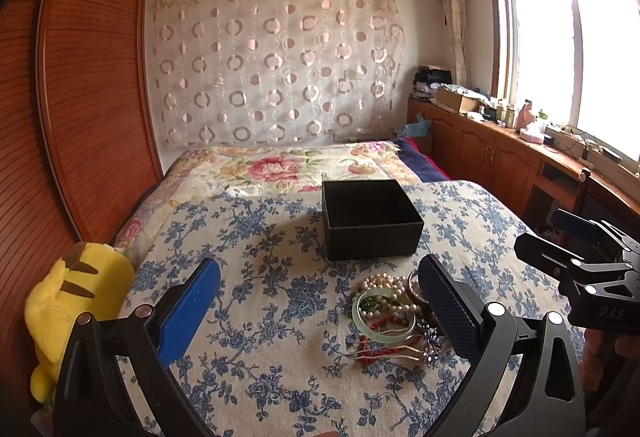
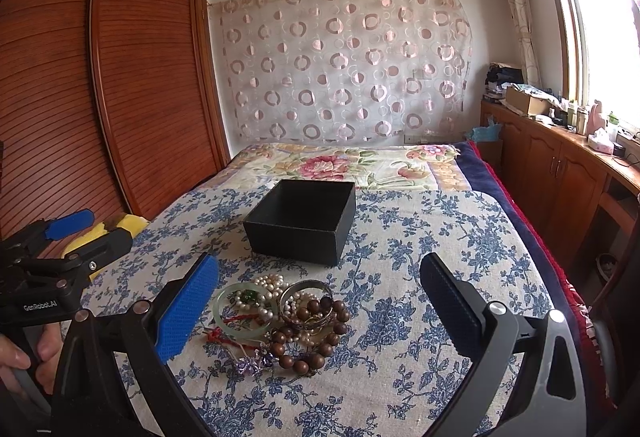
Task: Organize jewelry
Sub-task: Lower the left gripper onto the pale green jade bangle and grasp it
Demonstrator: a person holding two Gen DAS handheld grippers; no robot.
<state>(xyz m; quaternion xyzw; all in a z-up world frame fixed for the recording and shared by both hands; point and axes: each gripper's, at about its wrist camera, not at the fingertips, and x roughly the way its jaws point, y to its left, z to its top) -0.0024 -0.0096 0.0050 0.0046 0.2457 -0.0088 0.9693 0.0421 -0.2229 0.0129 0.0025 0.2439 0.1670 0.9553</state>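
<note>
A pile of jewelry (image 2: 280,321) lies on a blue-flowered cloth: a green jade bangle (image 2: 218,311), pearls (image 2: 272,283), a metal bangle (image 2: 306,287), a brown wooden bead bracelet (image 2: 316,357) and red cords. An open black box (image 2: 300,225) stands just behind it, and nothing shows inside it. My right gripper (image 2: 320,277) is open above the pile. My left gripper (image 1: 320,281) is open, with the pile (image 1: 396,317) by its right finger and the box (image 1: 370,221) ahead. Each gripper shows in the other's view: the right gripper (image 1: 560,237) and the left gripper (image 2: 92,227).
The cloth (image 2: 400,277) covers a table against a bed with a floral quilt (image 2: 340,161). A yellow plush toy (image 1: 76,297) sits at the left edge. A wooden wardrobe (image 1: 80,97) stands left; cabinets (image 2: 560,165) run under the window on the right.
</note>
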